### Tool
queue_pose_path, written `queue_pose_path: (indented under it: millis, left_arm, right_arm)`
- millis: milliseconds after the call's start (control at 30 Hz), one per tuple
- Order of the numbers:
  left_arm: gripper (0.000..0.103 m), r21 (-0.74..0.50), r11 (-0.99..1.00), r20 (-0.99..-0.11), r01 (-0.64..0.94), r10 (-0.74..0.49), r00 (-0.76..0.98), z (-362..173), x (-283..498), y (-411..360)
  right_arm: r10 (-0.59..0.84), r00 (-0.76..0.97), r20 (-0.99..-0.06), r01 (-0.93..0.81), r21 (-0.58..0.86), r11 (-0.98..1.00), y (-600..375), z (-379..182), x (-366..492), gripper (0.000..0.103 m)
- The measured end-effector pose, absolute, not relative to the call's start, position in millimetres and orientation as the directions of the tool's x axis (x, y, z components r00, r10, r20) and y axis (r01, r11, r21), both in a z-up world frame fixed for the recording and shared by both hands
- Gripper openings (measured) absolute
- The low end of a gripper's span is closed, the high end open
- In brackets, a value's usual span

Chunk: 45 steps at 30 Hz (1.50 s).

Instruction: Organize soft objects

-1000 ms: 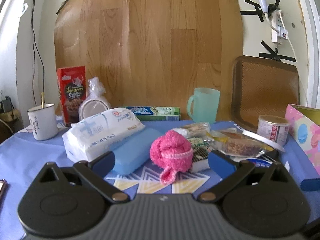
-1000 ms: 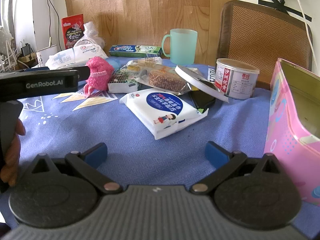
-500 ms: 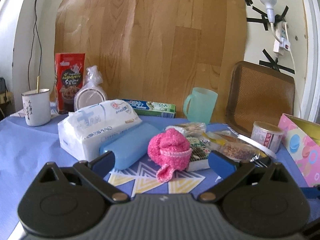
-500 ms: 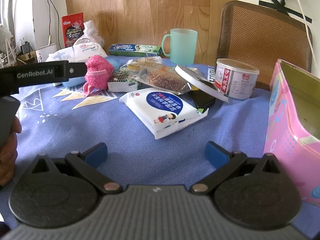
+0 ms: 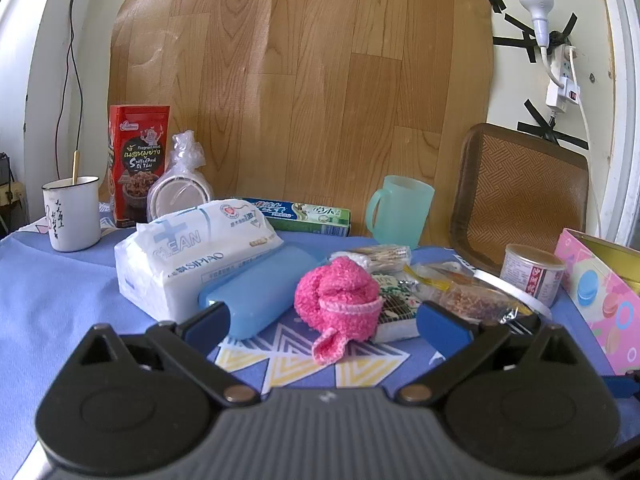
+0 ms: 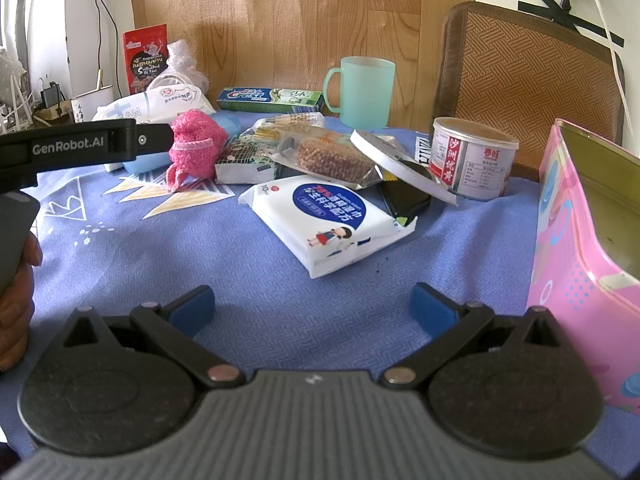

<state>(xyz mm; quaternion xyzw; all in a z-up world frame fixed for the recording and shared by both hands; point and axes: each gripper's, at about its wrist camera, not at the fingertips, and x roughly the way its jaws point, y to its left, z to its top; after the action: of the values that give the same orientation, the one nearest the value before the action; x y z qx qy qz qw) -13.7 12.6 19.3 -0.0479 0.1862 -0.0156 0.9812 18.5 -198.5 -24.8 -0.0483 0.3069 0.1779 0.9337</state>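
Observation:
A pink knitted bundle (image 5: 338, 300) lies on the blue cloth, right in front of my open left gripper (image 5: 324, 322), roughly between its fingertips' line. It also shows in the right wrist view (image 6: 196, 148), with the left gripper's arm beside it. A white tissue pack (image 5: 192, 248) and a blue soft case (image 5: 260, 290) lie left of the bundle. A white wet-wipe pack (image 6: 332, 220) lies ahead of my open, empty right gripper (image 6: 312, 308). An open pink box (image 6: 588, 256) stands at the right.
Snack packets (image 6: 320, 156), a round lid (image 6: 400, 168), a tin can (image 6: 472, 160), a green mug (image 6: 362, 92), a toothpaste box (image 6: 272, 100), a red snack bag (image 5: 138, 164) and a white enamel cup (image 5: 74, 212) crowd the table's back. A woven tray (image 5: 524, 196) leans on the wall.
My left gripper has moved forward and slightly lower toward the pink bundle, which now looks nearer. My right gripper has stayed still and open.

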Motion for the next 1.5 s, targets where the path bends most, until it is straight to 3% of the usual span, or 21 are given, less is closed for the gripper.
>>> queue_pose_path:
  millis: [367,567,767,833,867,900,1033,1500]
  left_arm:
    - [0.103,-0.203,0.979,-0.381,-0.038,-0.043,0.924,18.3,-8.7,32.0]
    - [0.103,-0.272,0.961,-0.411,-0.054,-0.065,0.910,14.9,-1.9,44.4]
    - [0.103,-0.251,0.967,-0.401,-0.036,-0.070,0.914,15.7,-3.1,38.0]
    - [0.103,-0.239,0.970,-0.396,-0.033,-0.067,0.916,16.2,-4.0,35.8]
    - [0.103,-0.233,0.972,-0.394,-0.032,-0.064,0.917,16.4,-4.3,34.6]
    - [0.103,-0.229,0.973,-0.392,-0.032,-0.062,0.918,16.6,-4.5,33.6]
    - [0.103,-0.220,0.975,-0.391,-0.032,-0.058,0.919,16.8,-4.7,31.6]
    - [0.103,-0.226,0.974,-0.396,-0.025,-0.069,0.916,17.2,-5.7,32.3]
  right_arm:
    - [0.296,0.777,-0.556,-0.345,0.016,0.938,-194.8,-16.1,22.3,0.103]
    - [0.269,0.764,-0.587,-0.340,-0.013,0.940,-186.3,-17.5,42.9,0.103]
    - [0.248,0.755,-0.607,-0.348,-0.051,0.936,-184.2,-19.1,65.5,0.103]
    - [0.278,0.732,-0.621,-0.357,-0.003,0.934,-189.1,-19.5,72.3,0.103]
    - [0.287,0.730,-0.620,-0.361,0.007,0.933,-190.7,-18.9,73.5,0.100]
    - [0.288,0.736,-0.613,-0.367,-0.002,0.930,-190.5,-18.1,71.7,0.086]
    - [0.302,0.746,-0.594,-0.387,-0.017,0.922,-192.3,-16.5,58.3,0.076]
    - [0.348,0.738,-0.578,-0.436,-0.016,0.900,-222.5,-13.9,-33.7,0.077]
